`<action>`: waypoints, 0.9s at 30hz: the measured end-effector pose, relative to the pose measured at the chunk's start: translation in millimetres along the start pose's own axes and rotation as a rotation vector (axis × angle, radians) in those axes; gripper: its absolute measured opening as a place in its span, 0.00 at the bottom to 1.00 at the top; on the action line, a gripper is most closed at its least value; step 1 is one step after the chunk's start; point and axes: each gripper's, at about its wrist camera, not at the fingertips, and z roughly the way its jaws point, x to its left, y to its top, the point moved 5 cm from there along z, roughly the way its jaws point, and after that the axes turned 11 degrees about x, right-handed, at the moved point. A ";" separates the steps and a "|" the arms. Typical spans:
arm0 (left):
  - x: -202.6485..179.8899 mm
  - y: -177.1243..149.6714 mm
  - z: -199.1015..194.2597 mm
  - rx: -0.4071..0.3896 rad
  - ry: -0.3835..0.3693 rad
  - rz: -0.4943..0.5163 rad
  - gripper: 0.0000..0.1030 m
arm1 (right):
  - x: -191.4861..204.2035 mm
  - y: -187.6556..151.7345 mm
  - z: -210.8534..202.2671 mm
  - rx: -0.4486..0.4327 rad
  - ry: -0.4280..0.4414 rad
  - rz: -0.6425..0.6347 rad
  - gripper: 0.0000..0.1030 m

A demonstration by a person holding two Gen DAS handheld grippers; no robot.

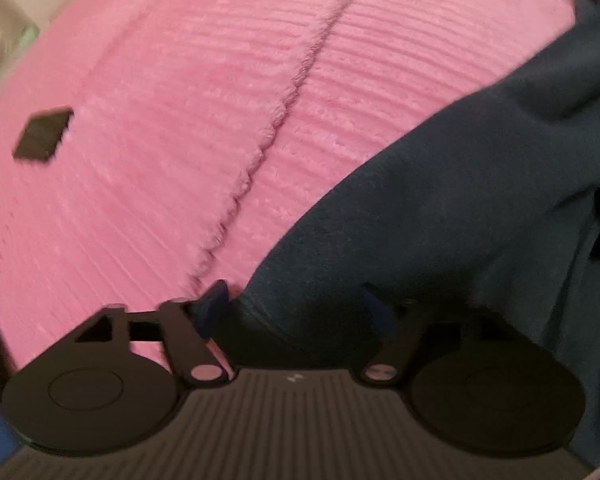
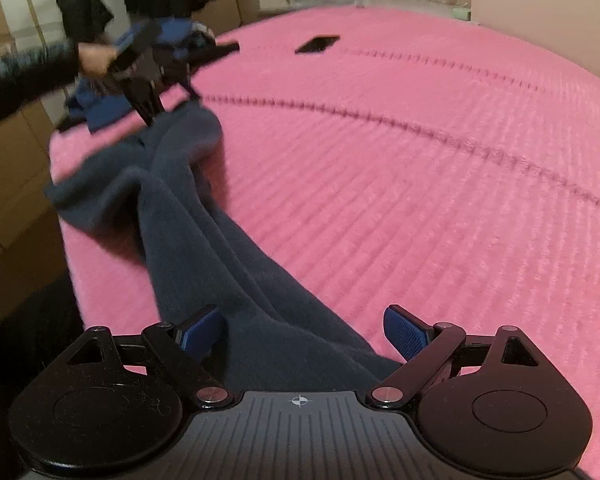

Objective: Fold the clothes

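Right wrist view: navy trousers (image 2: pixel 204 216) lie rumpled on the pink bedspread (image 2: pixel 420 168), one end between the right gripper (image 2: pixel 300 330)'s wide-open fingers, the far end pinched in the left gripper (image 2: pixel 150 120). Closing on too little cloth could drop it mid-fold.

One dark garment (image 2: pixel 204 216), one pink blanket (image 2: pixel 420 180), one black phone (image 2: pixel 317 44), two claws.

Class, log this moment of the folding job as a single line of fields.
stage: grasping | left gripper: at far end of navy garment | right gripper: open, straddling near end | surface: pink bedspread
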 end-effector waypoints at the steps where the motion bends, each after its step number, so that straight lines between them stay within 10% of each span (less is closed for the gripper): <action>1: -3.0 -1.0 -3.8 -0.010 0.005 0.004 0.12 | 0.3 1.8 -4.1 -0.023 0.025 0.018 0.89; 8: -7.3 -19.6 -53.0 -0.148 0.154 -0.093 0.06 | 10.0 31.3 -10.9 -0.147 0.168 0.058 0.86; 11: 8.2 -32.0 -82.4 -0.234 0.176 -0.199 0.06 | 23.4 50.6 8.7 -0.088 0.202 0.002 0.48; 18: 3.5 -47.9 -94.2 -0.260 0.201 -0.215 0.06 | 29.0 59.2 50.4 0.087 0.276 -0.039 0.48; 19: 3.1 -49.9 -96.0 -0.271 0.201 -0.223 0.06 | 30.9 56.6 52.1 0.109 0.278 -0.049 0.47; 22: 4.4 -55.3 -102.3 -0.301 0.204 -0.248 0.07 | 34.6 53.9 48.7 0.138 0.264 -0.088 0.06; 27: 16.8 -56.2 -115.2 -0.314 0.224 -0.274 0.07 | 23.7 86.5 16.6 0.042 0.106 -0.141 0.05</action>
